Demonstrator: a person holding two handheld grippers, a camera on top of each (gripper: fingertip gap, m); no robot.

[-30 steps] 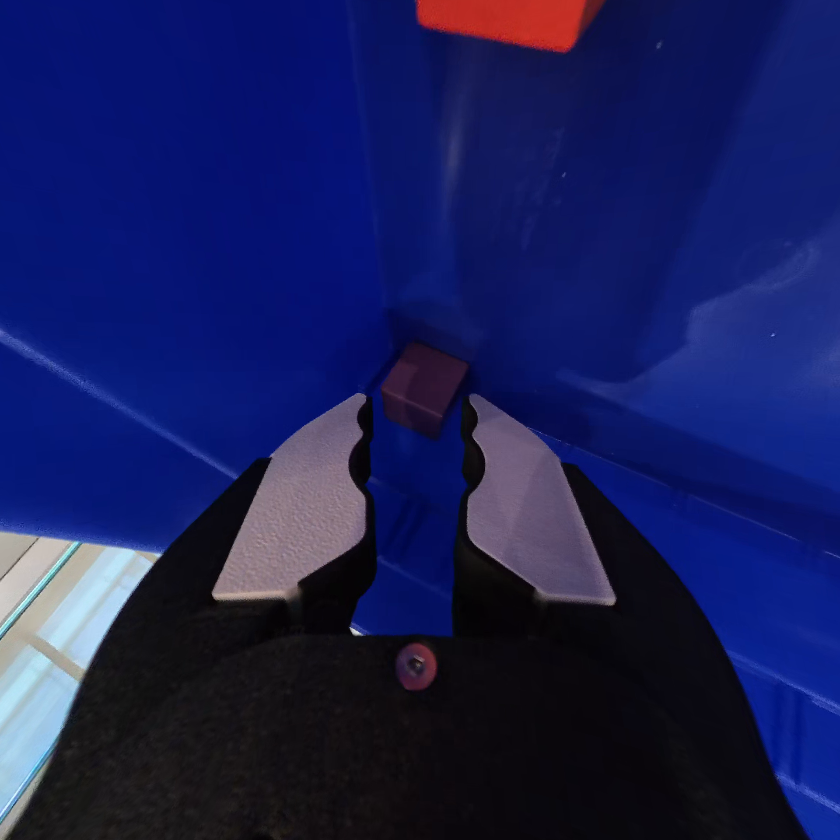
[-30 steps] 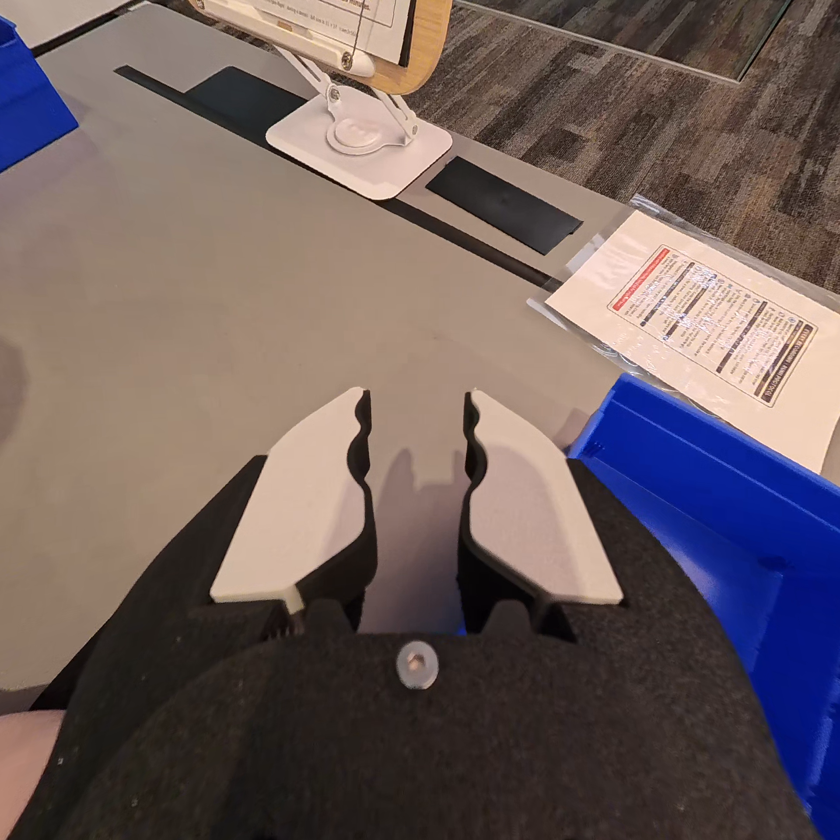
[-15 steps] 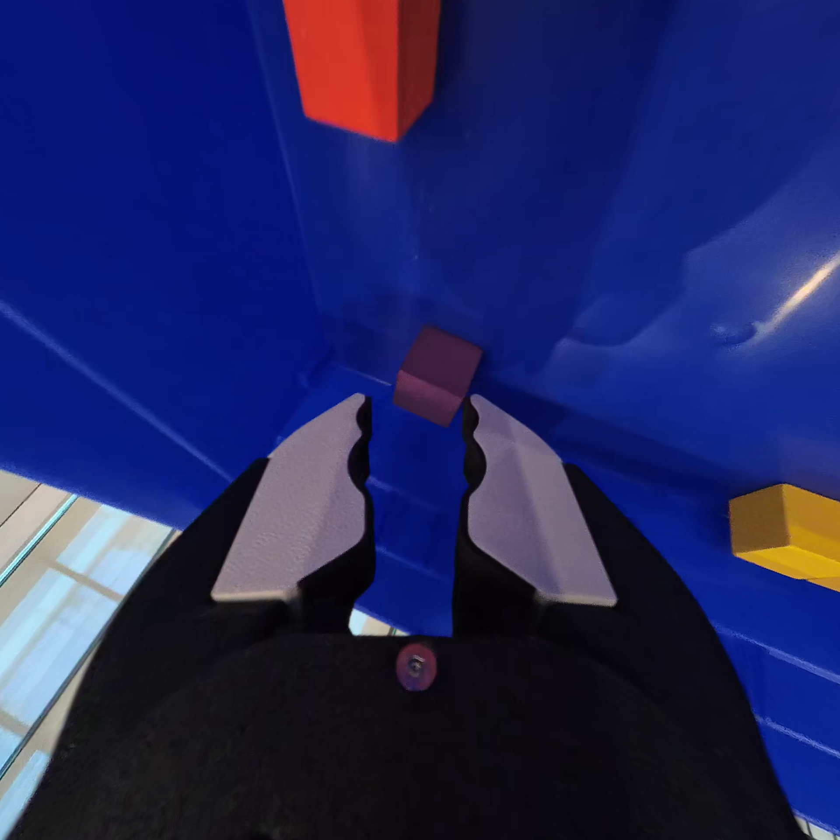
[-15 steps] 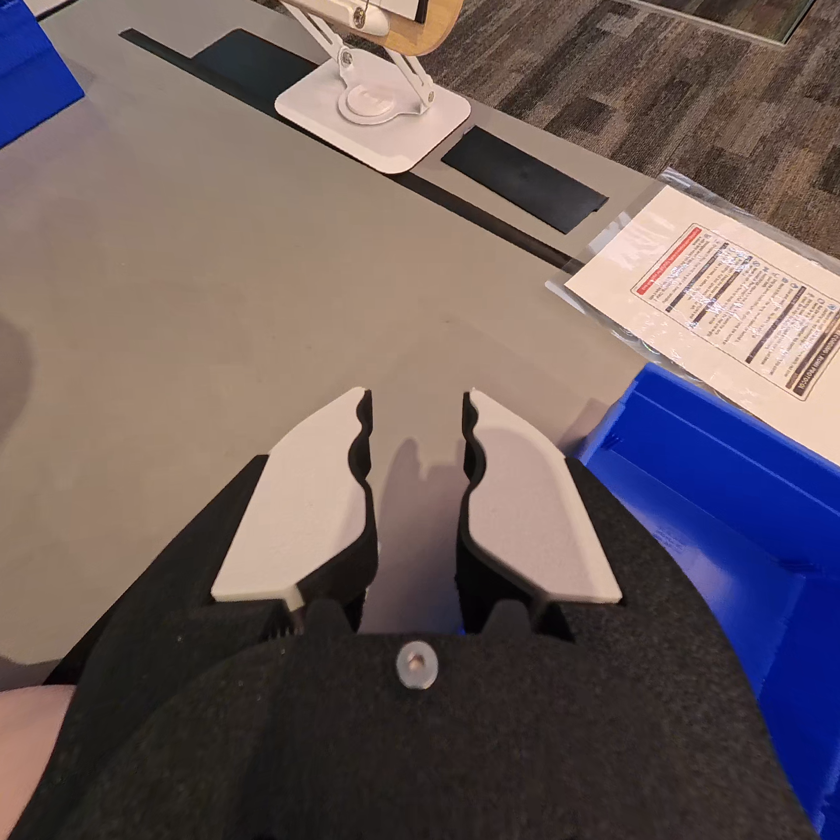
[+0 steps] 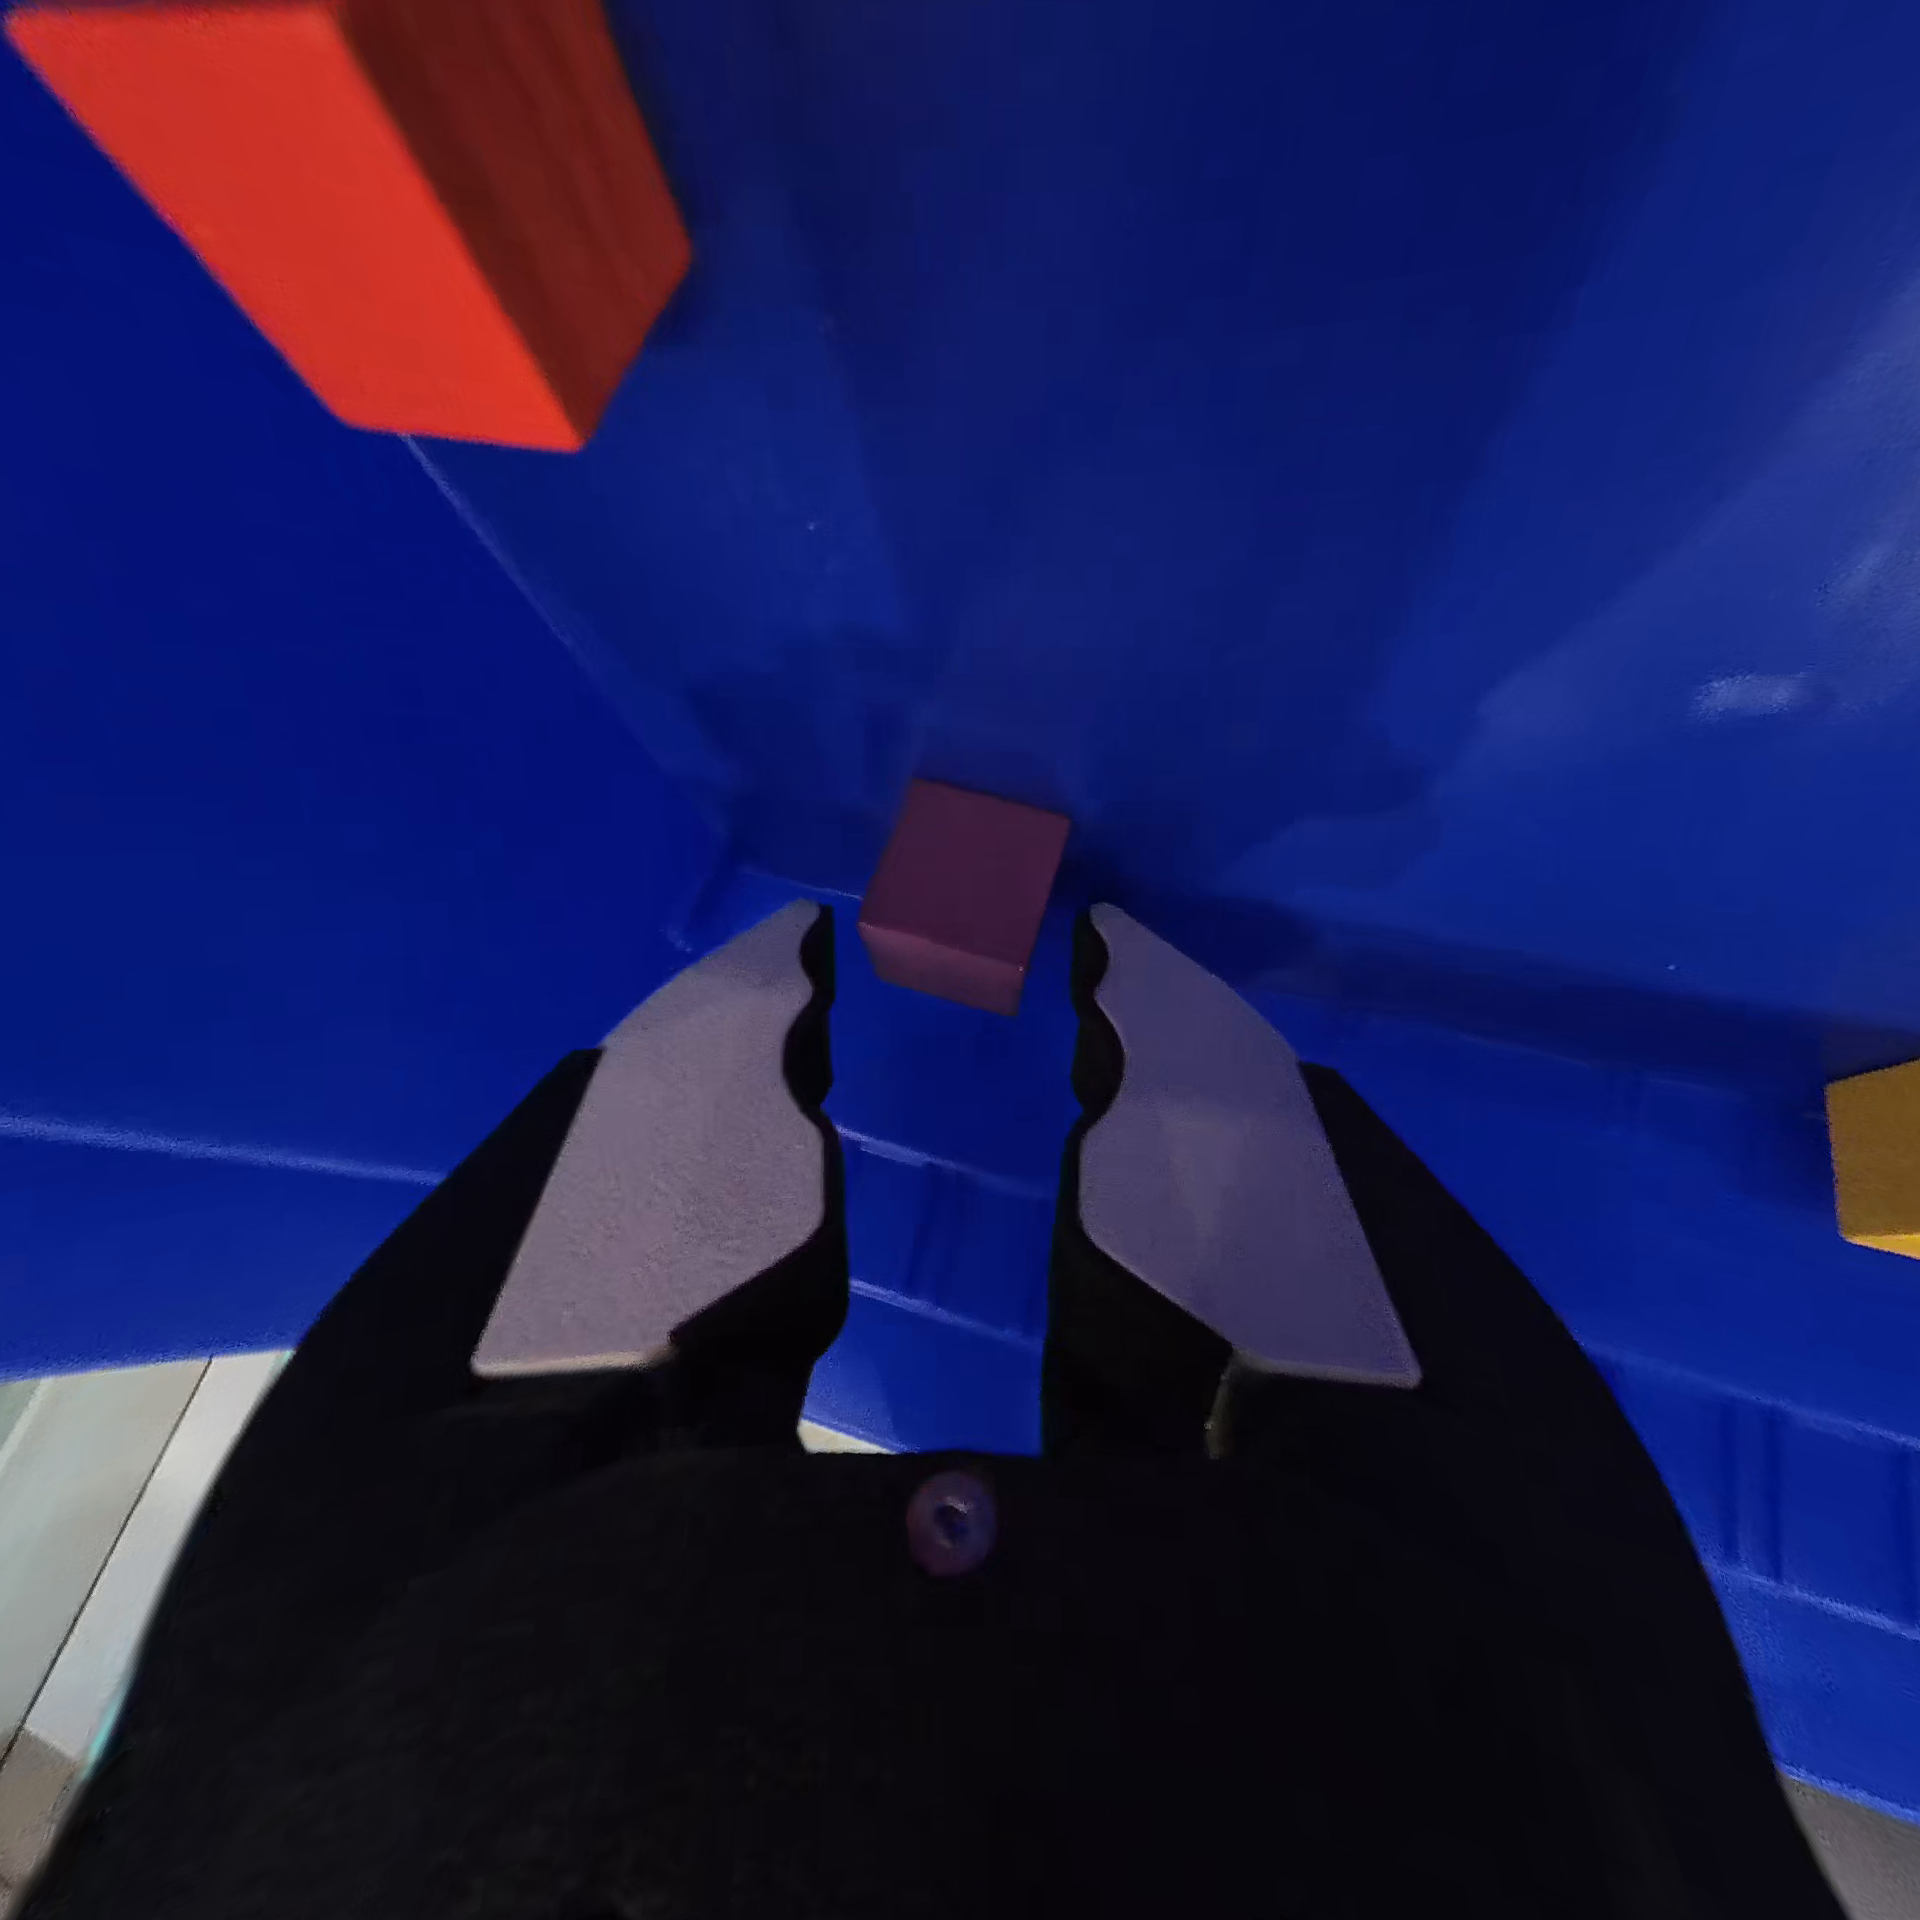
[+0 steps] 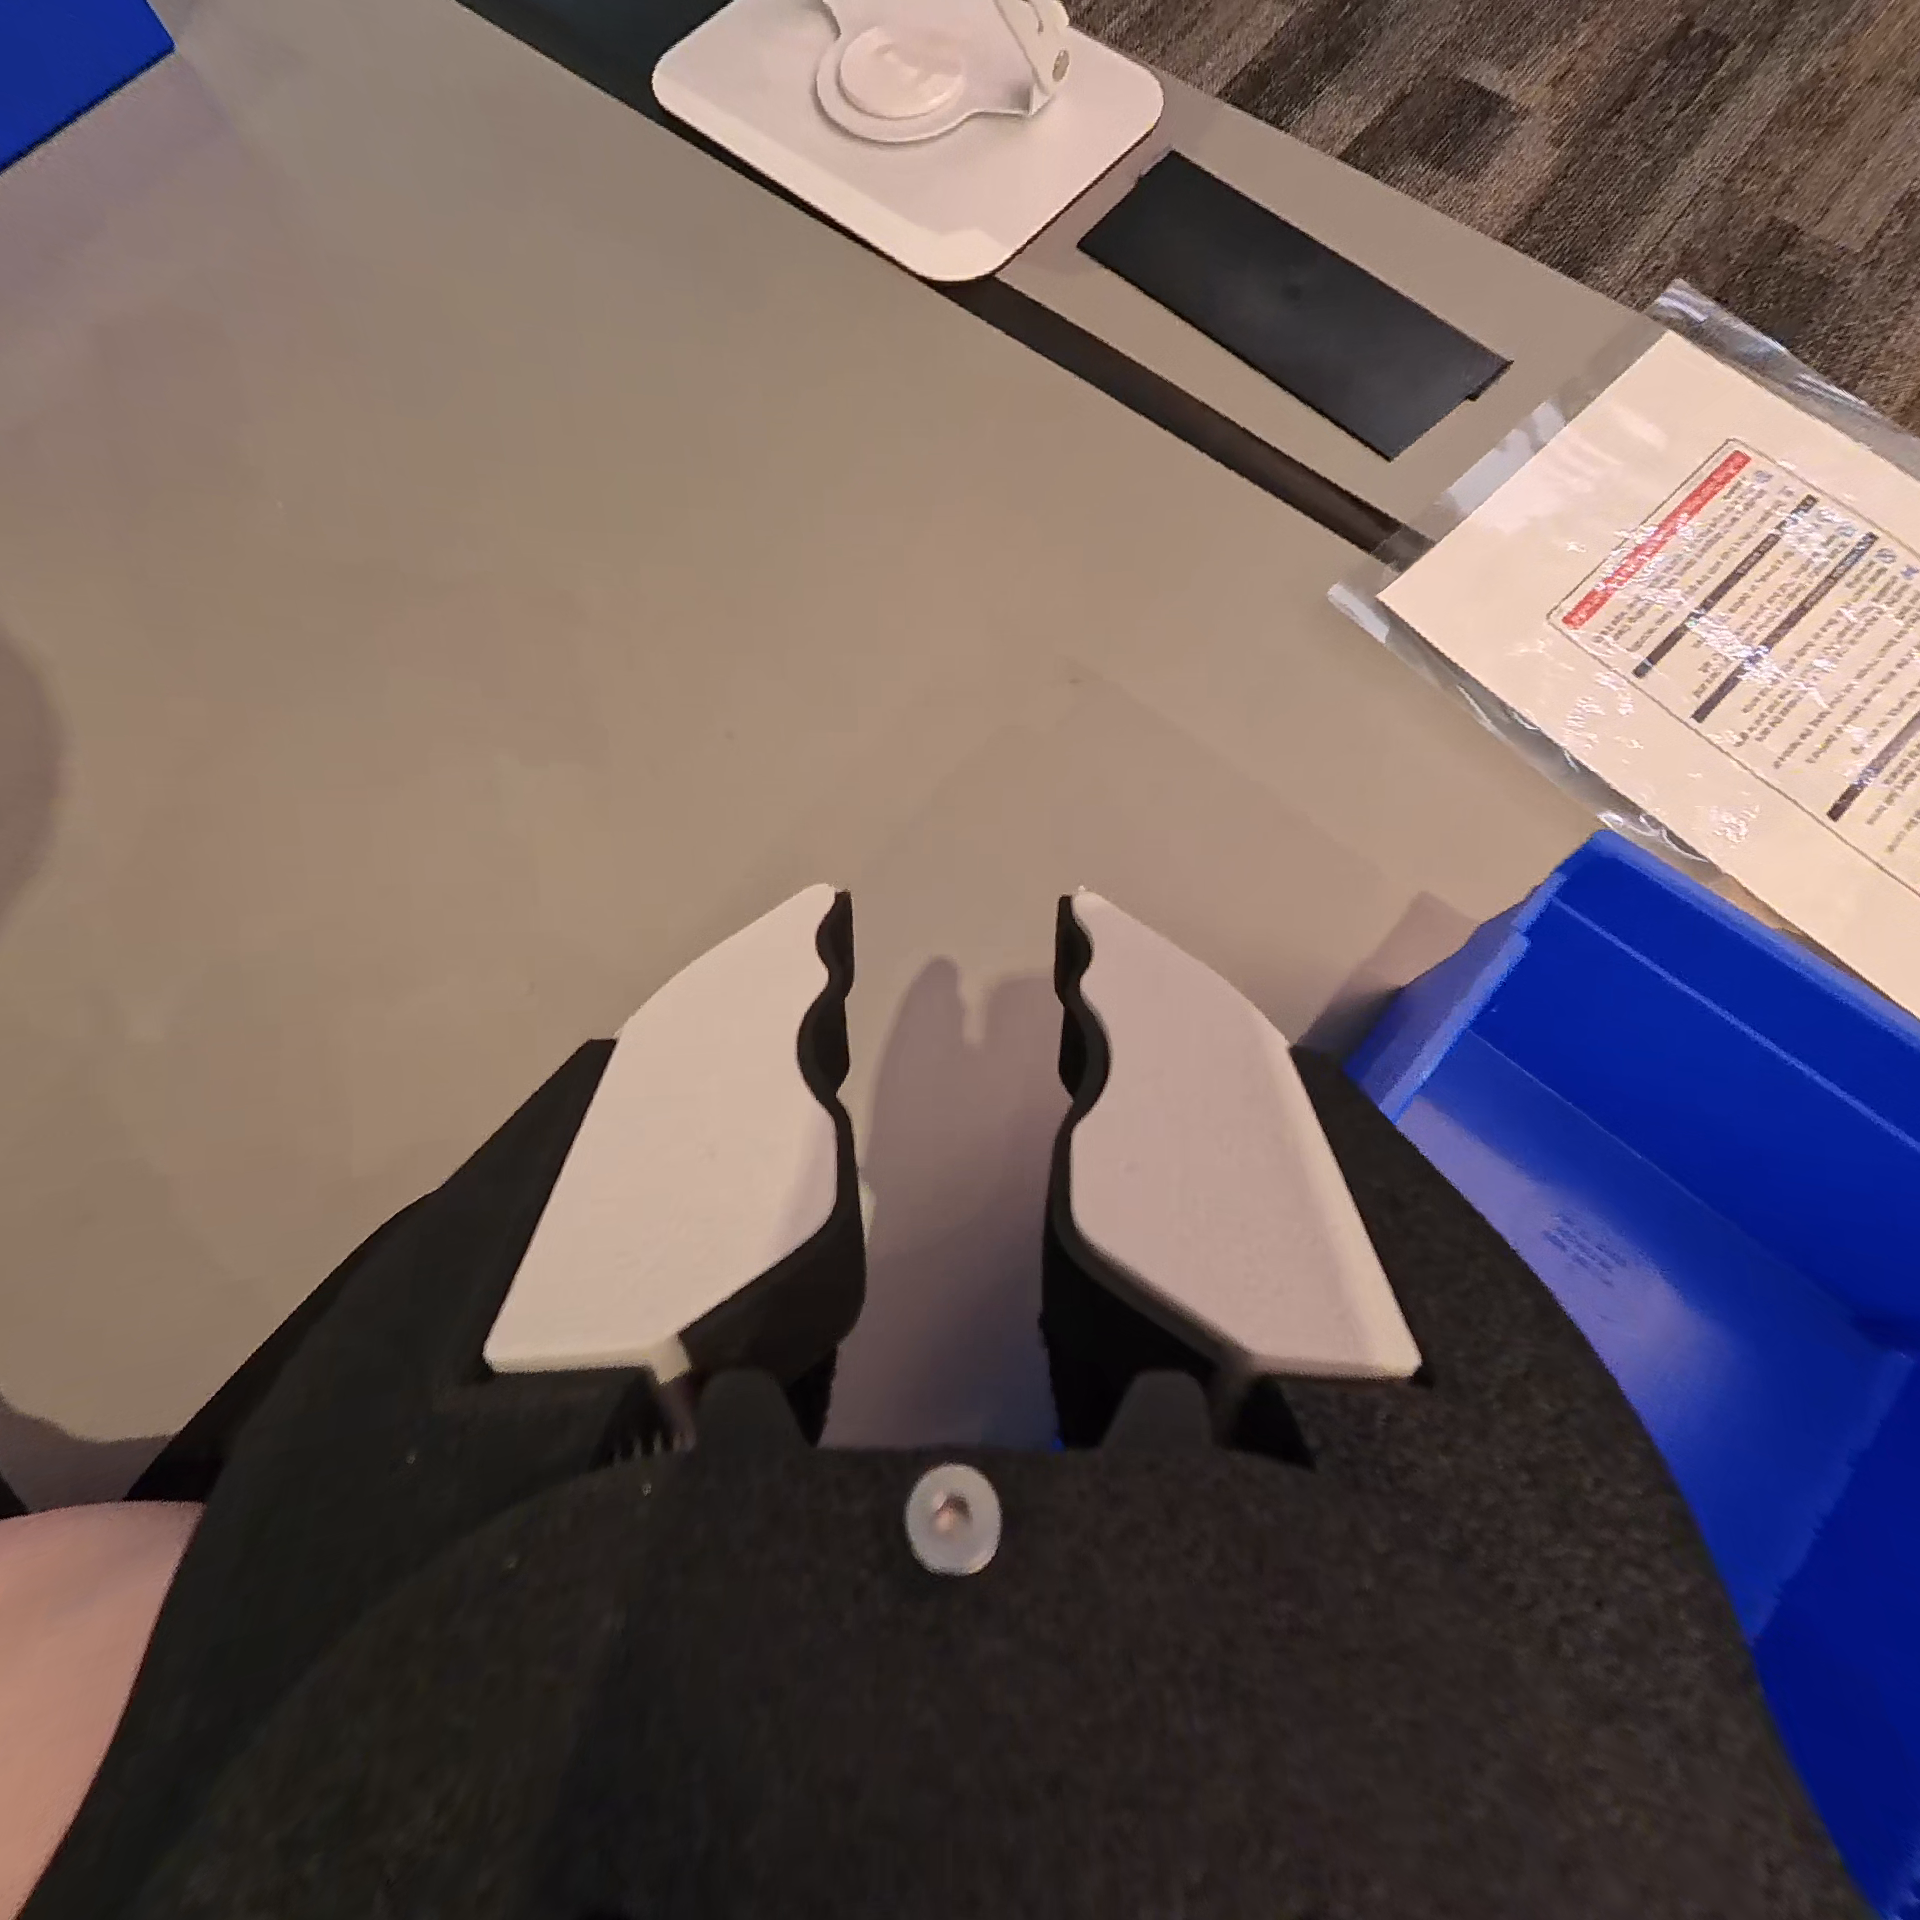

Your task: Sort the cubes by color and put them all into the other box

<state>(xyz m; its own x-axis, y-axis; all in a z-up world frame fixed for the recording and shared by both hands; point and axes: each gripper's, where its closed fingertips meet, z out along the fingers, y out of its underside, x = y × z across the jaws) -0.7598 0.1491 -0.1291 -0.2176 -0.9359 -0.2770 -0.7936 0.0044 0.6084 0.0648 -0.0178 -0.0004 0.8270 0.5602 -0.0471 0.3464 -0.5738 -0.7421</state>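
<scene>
In the left wrist view my left gripper [image 5: 951, 914] is open inside a blue box [image 5: 1351, 468]. A purple cube [image 5: 961, 894] sits in the box's corner just beyond the fingertips, with a gap to each pad. A red block [image 5: 353, 229] lies at upper left and a yellow block [image 5: 1875, 1164] at the right edge. In the right wrist view my right gripper [image 6: 954, 902] is open and empty above the grey table [image 6: 468, 623], beside another blue box [image 6: 1662, 1122].
A white stand base [image 6: 914, 125] and black strips [image 6: 1288, 301] lie at the far side of the table. A bagged printed sheet [image 6: 1704, 665] lies at right, behind the box. A blue box corner [image 6: 73, 62] shows at top left.
My left gripper has widened and come closer to the purple cube; the red and yellow blocks slid further into view. My right gripper has moved slightly forward, still open and empty.
</scene>
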